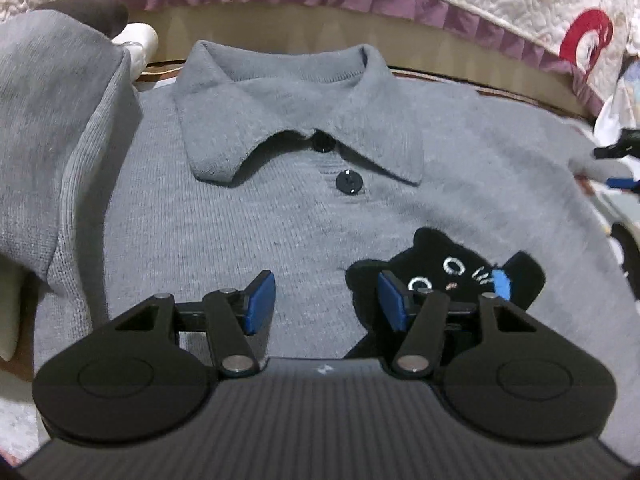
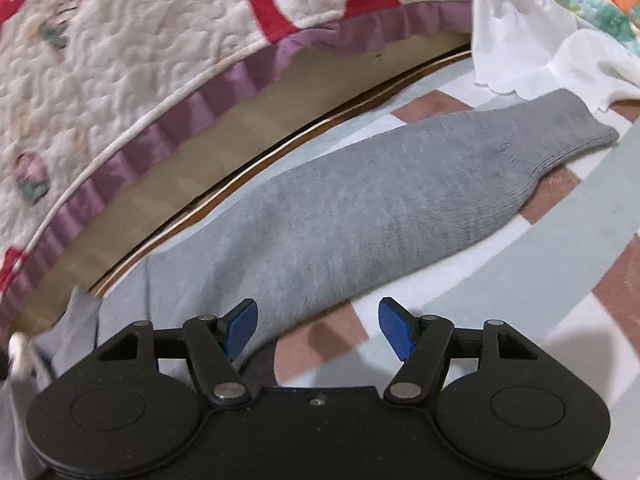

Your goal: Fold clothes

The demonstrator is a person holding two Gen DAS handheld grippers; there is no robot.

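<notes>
Two grippers hover with fingers spread, gripping nothing. The left gripper (image 1: pixel 327 300) hangs over the chest of a grey knit sweater (image 1: pixel 224 224) lying front-up, beside its black cat patch (image 1: pixel 444 276). The right gripper (image 2: pixel 318 330) sits near the sweater's outstretched sleeve (image 2: pixel 380 208) on a checked sheet (image 2: pixel 560 264). Beyond, the collar (image 1: pixel 296 108) and two dark buttons (image 1: pixel 349 182); farther, a quilted cover (image 2: pixel 120 64) with purple trim.

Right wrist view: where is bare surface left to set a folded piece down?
Bare checked sheet lies open to the right of the outstretched grey sleeve, reaching toward the right gripper. Crowded: the white cloth beyond the cuff, and the quilt hanging along the sleeve's far side.
</notes>
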